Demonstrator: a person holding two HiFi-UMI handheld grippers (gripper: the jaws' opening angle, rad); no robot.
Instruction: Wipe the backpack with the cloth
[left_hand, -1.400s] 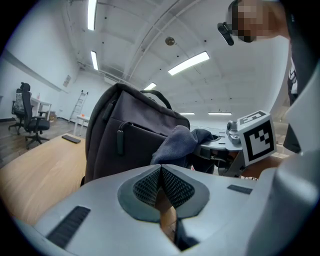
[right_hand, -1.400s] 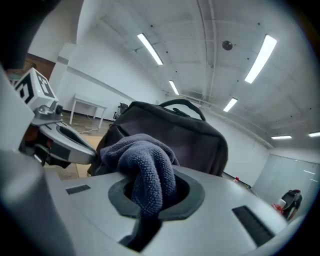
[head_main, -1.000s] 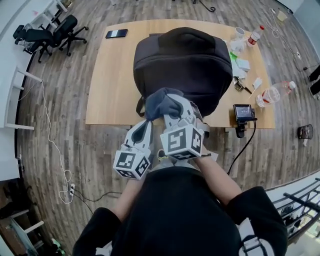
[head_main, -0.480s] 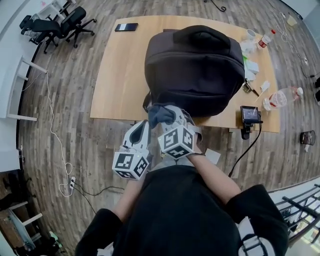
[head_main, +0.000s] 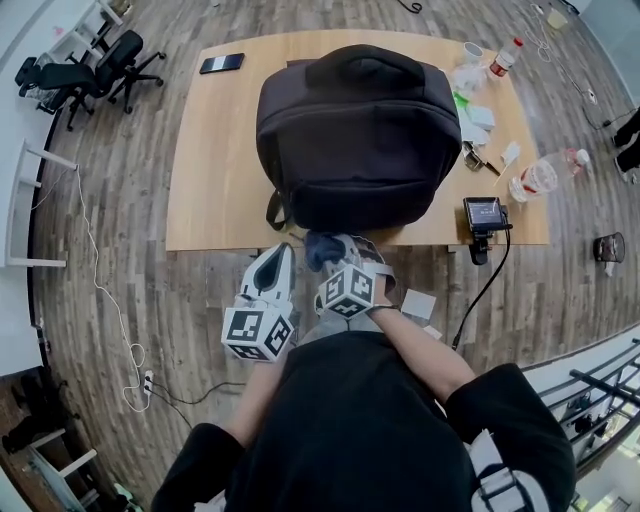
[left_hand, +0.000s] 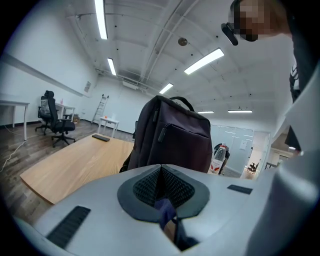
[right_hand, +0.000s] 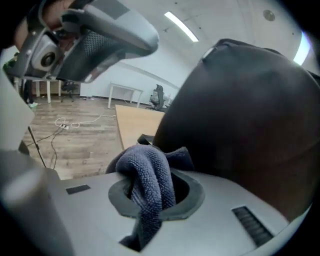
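Moved since earlier: right claw (head_main: 335, 252) down off the lower front of the backpack (head_main: 355, 130) to the near counter (head_main: 215, 160) edge, cloth (head_main: 322, 246) carried along; left claw (head_main: 278, 262) hardly shifted.
Right claw state: clenched on the cloth, with a bunched wad bulging up from between the jaws and a tail hanging below.
Left claw state: clenched, pads together, nothing of the task held; small bluish strip at the throat, too unclear to name; parked just left of the right claw, short of the counter edge.
Cloth handling: soft, light, limp terry; likely to fold under itself when dragged; best pinched at the bunched middle, leaving a pad of fabric proud of the tips.
Backpack place: upright mid-counter, front face toward the person, handle on top, strap end dangling at the lower left.
Backpack handling: probably soft-sided, bulky, not very heavy; smooth dark fabric; apt to rock or slide back under a hard push; top handle or a side seam the likely spot for steadying.
Near edge: backpack base close to it, so little counter in front.
Open room: broad bare counter on the left, only a phone (head_main: 220, 63) at the far left corner.
Crowded side: right of the backpack, a black screen device (head_main: 484, 215) with cable at the near edge, then a plastic bottle (head_main: 540, 178) and papers (head_main: 478, 118).
Beyond: wood floor, office chairs (head_main: 80, 75) far left.
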